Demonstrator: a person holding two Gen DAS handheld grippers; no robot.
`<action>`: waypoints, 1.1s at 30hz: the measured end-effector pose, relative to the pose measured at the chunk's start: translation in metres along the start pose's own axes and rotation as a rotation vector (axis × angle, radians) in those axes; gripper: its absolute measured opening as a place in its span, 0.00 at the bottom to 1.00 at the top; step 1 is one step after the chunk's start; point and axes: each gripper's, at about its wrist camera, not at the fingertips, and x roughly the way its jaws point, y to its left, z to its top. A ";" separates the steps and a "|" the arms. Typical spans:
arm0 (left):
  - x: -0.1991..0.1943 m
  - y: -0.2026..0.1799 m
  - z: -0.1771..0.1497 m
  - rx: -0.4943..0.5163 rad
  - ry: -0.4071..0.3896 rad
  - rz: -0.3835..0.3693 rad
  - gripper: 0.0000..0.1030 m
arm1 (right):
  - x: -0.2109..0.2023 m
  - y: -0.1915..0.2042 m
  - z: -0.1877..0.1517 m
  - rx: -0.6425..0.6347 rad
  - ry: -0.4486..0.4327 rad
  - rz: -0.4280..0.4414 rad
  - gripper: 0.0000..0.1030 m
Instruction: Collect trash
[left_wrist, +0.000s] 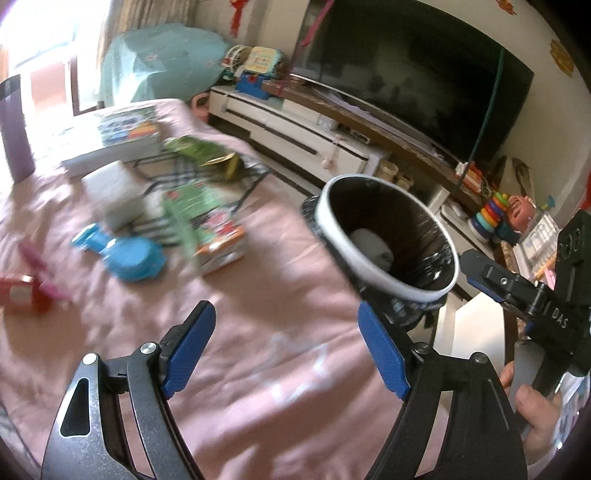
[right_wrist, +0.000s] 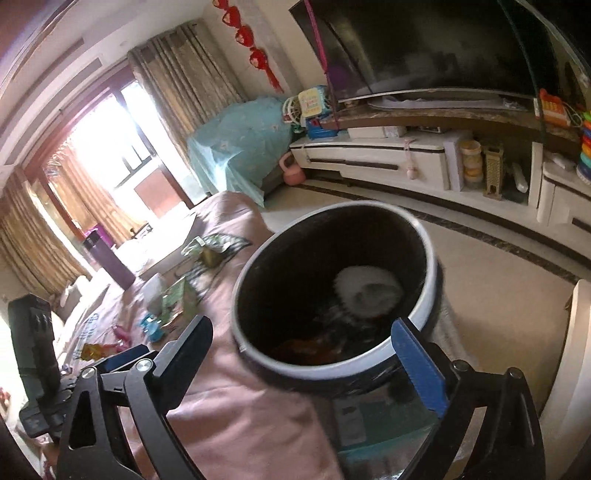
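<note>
A white-rimmed trash bin (left_wrist: 384, 236) with a black liner stands beside the pink-covered table (left_wrist: 258, 332); crumpled white paper (left_wrist: 371, 249) lies inside. In the right wrist view the bin (right_wrist: 332, 291) is right below, with the white paper (right_wrist: 369, 295) and orange scraps in it. My left gripper (left_wrist: 286, 347) is open and empty over the cloth. My right gripper (right_wrist: 310, 358) is open and empty over the bin's near rim; it also shows in the left wrist view (left_wrist: 517, 284). Green wrappers (left_wrist: 195, 147) and a carton (left_wrist: 221, 240) lie on the table.
A blue toy (left_wrist: 129, 254), a stack of books (left_wrist: 114, 144), a purple flask (left_wrist: 14, 129) and red and pink items (left_wrist: 26, 291) sit on the table. A TV (left_wrist: 417, 74) on a white cabinet (left_wrist: 295, 133) stands behind. Toys (left_wrist: 498, 214) sit at the right.
</note>
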 end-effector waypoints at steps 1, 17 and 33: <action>-0.003 0.004 -0.003 -0.005 -0.002 0.006 0.79 | 0.000 0.004 -0.003 -0.003 0.002 0.005 0.95; -0.049 0.097 -0.046 -0.163 -0.017 0.121 0.79 | 0.024 0.085 -0.047 -0.108 0.088 0.110 0.96; -0.075 0.172 -0.068 -0.296 -0.029 0.233 0.79 | 0.059 0.145 -0.068 -0.211 0.170 0.188 0.95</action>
